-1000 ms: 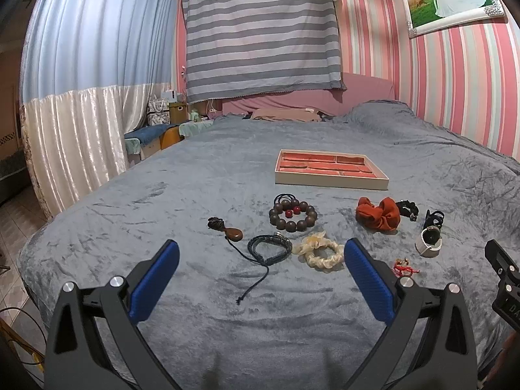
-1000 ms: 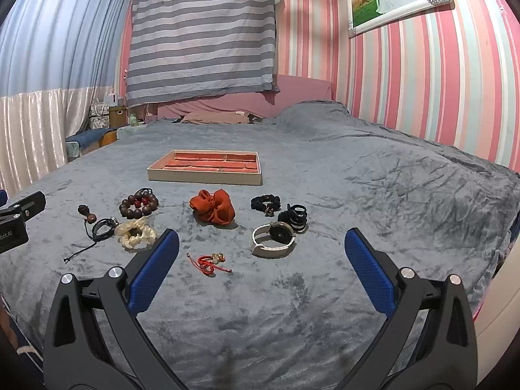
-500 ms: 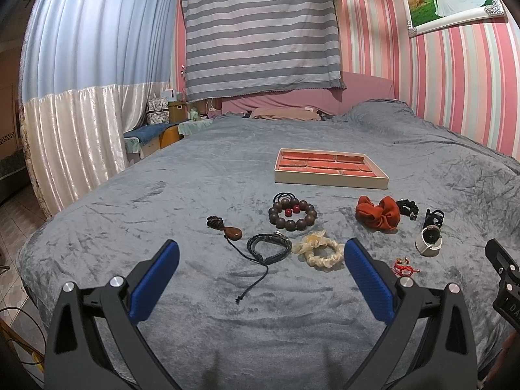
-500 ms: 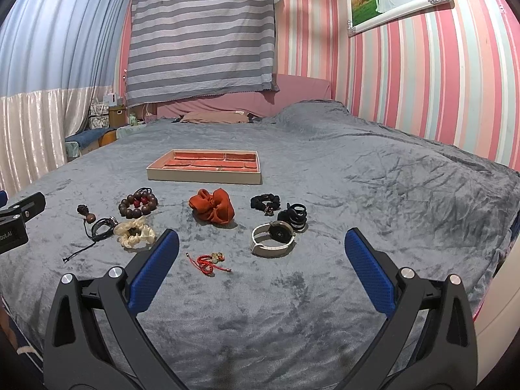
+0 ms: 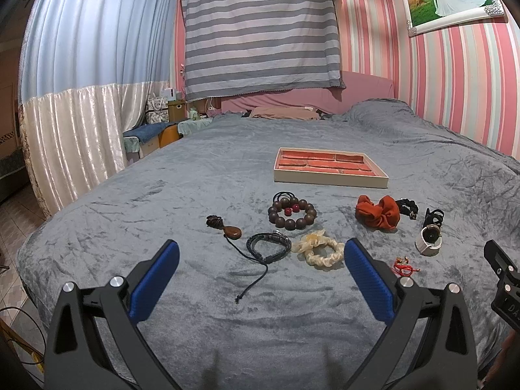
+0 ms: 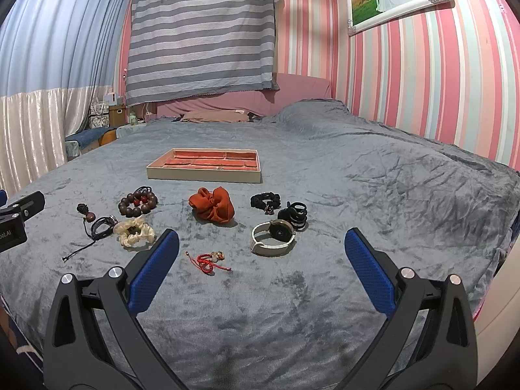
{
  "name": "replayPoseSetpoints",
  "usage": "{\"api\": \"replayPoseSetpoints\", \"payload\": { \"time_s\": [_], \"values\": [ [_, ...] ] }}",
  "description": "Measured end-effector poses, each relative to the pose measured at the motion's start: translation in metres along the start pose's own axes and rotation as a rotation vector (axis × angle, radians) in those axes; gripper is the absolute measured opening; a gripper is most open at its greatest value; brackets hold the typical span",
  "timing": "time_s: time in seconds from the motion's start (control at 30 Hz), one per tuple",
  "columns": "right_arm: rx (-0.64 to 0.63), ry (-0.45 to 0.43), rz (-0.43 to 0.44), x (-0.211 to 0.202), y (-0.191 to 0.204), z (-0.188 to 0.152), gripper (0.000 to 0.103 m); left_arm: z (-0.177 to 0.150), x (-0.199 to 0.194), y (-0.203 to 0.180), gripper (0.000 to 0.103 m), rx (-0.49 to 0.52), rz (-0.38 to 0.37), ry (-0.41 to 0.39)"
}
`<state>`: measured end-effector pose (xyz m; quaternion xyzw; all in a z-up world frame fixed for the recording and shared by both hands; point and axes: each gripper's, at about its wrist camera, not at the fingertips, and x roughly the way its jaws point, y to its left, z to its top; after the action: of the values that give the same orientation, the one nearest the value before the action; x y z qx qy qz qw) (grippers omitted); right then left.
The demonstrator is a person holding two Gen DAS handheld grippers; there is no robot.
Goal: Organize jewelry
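Note:
A cream tray with red compartments (image 5: 328, 180) (image 6: 201, 175) lies on the grey bed. In front of it lie a brown bead bracelet (image 5: 292, 214) (image 6: 138, 201), a pendant on a cord (image 5: 232, 231), a black braided bracelet (image 5: 268, 243) (image 6: 103, 226), a cream scrunchie (image 5: 320, 249) (image 6: 135, 232), an orange scrunchie (image 5: 377, 213) (image 6: 213, 208), a white-strapped watch (image 5: 429, 240) (image 6: 274, 235), black hair ties (image 6: 265, 200) and a red string bracelet (image 6: 208, 260) (image 5: 404, 266). My left gripper (image 5: 260, 260) and right gripper (image 6: 261, 250) are open, empty, above the near bed edge.
The grey blanket (image 6: 373, 188) covers a wide bed. Pillows (image 6: 211, 115) lie at the head. A curtain (image 5: 74, 113) and a bedside stand (image 5: 152, 133) are at the left. A striped wall (image 6: 438, 81) is at the right.

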<state>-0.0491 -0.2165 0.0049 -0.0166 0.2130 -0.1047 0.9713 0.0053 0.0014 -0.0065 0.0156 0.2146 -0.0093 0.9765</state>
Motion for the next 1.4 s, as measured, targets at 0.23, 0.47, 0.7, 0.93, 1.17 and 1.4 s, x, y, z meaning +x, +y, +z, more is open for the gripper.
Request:
{"api": "replayPoseSetpoints", "payload": {
  "time_s": [0.23, 0.47, 0.7, 0.93, 1.17, 1.4],
  "values": [
    [0.002, 0.012, 0.002, 0.003, 0.002, -0.003, 0.099, -0.004, 0.003, -0.001, 0.099, 0.0, 0.003, 0.004],
    [0.004, 0.033, 0.007, 0.013, 0.003, -0.007, 0.099, -0.01, 0.012, -0.001, 0.099, -0.002, -0.015, 0.025],
    [-0.003, 0.052, 0.005, 0.022, 0.006, -0.01, 0.099, -0.01, 0.018, 0.004, 0.099, -0.009, -0.028, 0.038],
    [-0.013, 0.084, 0.011, 0.04, 0.013, -0.014, 0.099, -0.01, 0.031, 0.004, 0.099, 0.012, -0.06, 0.059],
    [-0.029, 0.122, -0.012, 0.064, 0.021, -0.017, 0.099, -0.005, 0.053, 0.003, 0.099, 0.027, -0.064, 0.08],
    [-0.018, 0.153, 0.024, 0.093, 0.028, -0.018, 0.099, -0.003, 0.088, -0.001, 0.099, 0.065, -0.073, 0.102]
  ]
}}
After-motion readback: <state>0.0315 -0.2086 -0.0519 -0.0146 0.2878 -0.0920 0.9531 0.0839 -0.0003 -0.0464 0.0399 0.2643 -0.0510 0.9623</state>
